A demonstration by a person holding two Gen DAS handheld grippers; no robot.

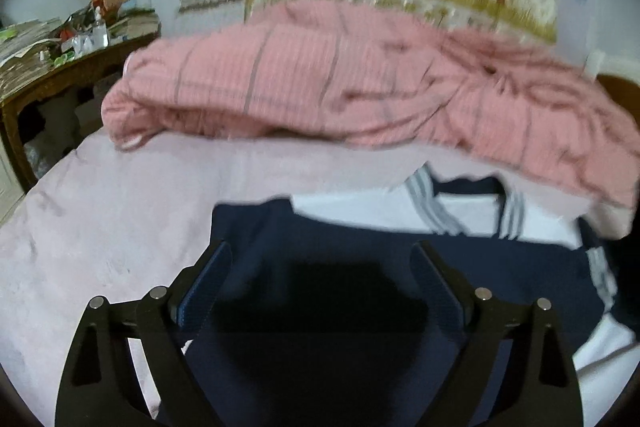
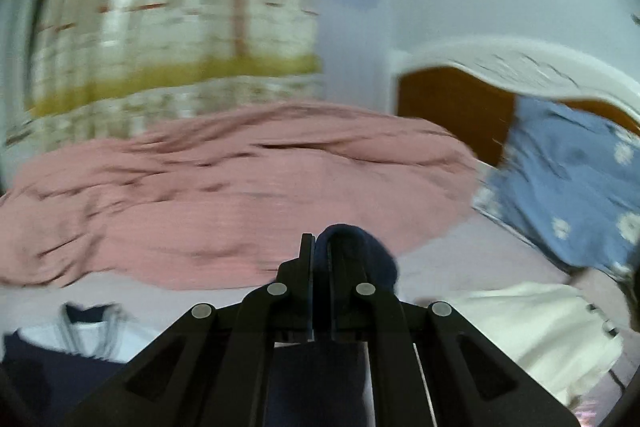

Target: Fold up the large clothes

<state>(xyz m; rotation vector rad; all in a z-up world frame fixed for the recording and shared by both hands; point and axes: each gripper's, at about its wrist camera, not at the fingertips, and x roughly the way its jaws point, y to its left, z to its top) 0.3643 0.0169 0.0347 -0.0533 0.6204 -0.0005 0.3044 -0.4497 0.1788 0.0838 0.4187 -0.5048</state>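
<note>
We see the bed (image 1: 100, 219) under a pale pink sheet. On it lie a navy-and-white top (image 1: 340, 239) in front, a rumpled pink blanket (image 1: 320, 75) behind, a cream garment (image 2: 532, 331) and a blue floral pillow (image 2: 568, 179).

Both wrist views — low over bed (image 1: 100, 219)

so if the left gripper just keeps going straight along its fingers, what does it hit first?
Most likely the navy and white garment spread on the bed. The left gripper is open, tilted down, with the navy fabric directly ahead between its fingers. The pink blanket lies farther back. Depth is hard to judge through the fisheye.
</note>
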